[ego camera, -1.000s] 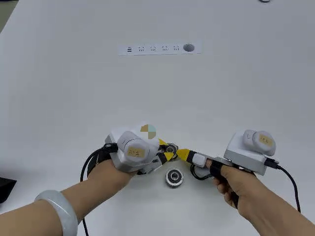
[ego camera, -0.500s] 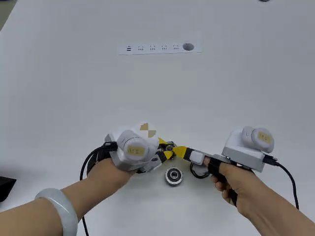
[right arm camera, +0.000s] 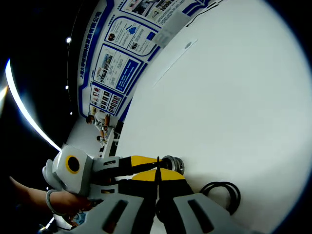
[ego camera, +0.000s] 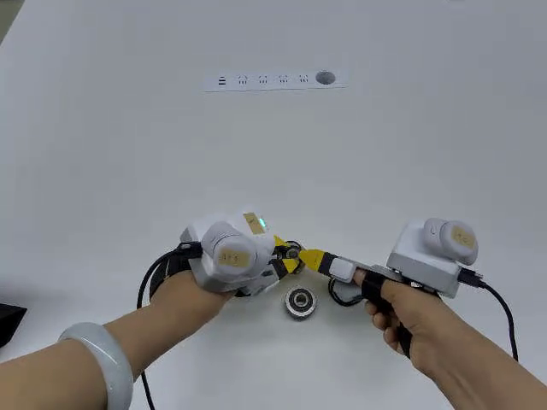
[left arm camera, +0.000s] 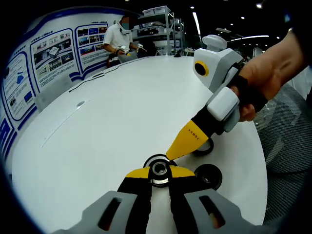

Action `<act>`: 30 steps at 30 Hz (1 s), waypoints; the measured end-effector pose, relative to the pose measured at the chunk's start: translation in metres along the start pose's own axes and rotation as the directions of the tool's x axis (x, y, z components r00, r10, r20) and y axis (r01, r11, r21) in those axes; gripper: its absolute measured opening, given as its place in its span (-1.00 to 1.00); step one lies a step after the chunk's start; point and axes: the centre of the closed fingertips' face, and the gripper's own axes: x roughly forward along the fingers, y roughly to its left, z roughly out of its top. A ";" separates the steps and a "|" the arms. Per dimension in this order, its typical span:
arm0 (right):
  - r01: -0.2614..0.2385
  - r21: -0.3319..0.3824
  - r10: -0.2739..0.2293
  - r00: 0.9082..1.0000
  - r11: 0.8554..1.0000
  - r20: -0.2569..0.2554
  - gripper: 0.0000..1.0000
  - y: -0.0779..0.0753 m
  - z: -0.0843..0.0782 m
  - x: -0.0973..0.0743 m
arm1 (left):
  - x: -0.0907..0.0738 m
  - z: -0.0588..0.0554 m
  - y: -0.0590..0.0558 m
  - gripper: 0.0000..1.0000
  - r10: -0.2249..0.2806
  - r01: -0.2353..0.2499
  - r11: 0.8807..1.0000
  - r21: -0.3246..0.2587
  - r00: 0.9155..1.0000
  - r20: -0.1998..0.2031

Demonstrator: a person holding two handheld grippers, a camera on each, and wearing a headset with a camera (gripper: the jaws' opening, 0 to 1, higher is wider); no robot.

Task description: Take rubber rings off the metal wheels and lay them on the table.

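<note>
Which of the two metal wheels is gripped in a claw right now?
The wheel clamped in the left claw; the other wheel lies free on the table.

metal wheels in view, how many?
2. One wheel is clamped in the left claw. The second wheel lies loose on the table, just nearer the person. The hands may hide others.

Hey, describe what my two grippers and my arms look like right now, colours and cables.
The left gripper and right gripper match: pale grey-white housings, black jaw arms, pointed yellow tips; the right's bears small dark lettering. Both have black leads: left cable, right cable. A pale glossy bangle circles the left wrist; both forearms are unsleeved.
</note>
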 end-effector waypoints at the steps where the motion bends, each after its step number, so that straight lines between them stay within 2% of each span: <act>1: 0.003 0.000 -0.003 1.000 1.000 -0.002 -0.96 -0.001 -0.001 0.000 | 0.000 0.000 0.000 -0.73 -0.001 0.001 1.000 0.004 1.000 0.003; 10: 0.028 0.003 -0.028 1.000 1.000 0.001 -0.96 -0.006 0.000 0.000 | -0.002 0.003 -0.002 -0.69 -0.007 0.007 0.999 0.031 1.000 0.020; 19: 0.029 0.005 -0.029 1.000 1.000 0.001 -0.96 -0.007 0.001 0.002 | -0.008 0.009 -0.003 -0.57 0.006 -0.009 0.999 0.043 0.998 0.060; 24: 0.021 0.002 -0.021 1.000 1.000 -0.005 -0.96 -0.005 0.000 0.004 | -0.010 0.009 0.002 -0.25 0.036 -0.039 0.999 0.035 0.997 0.067; 30: 0.010 0.003 -0.010 1.000 1.000 -0.004 -0.96 -0.001 0.000 0.003 | -0.013 0.009 0.003 -0.15 0.044 -0.045 0.999 0.022 0.996 0.079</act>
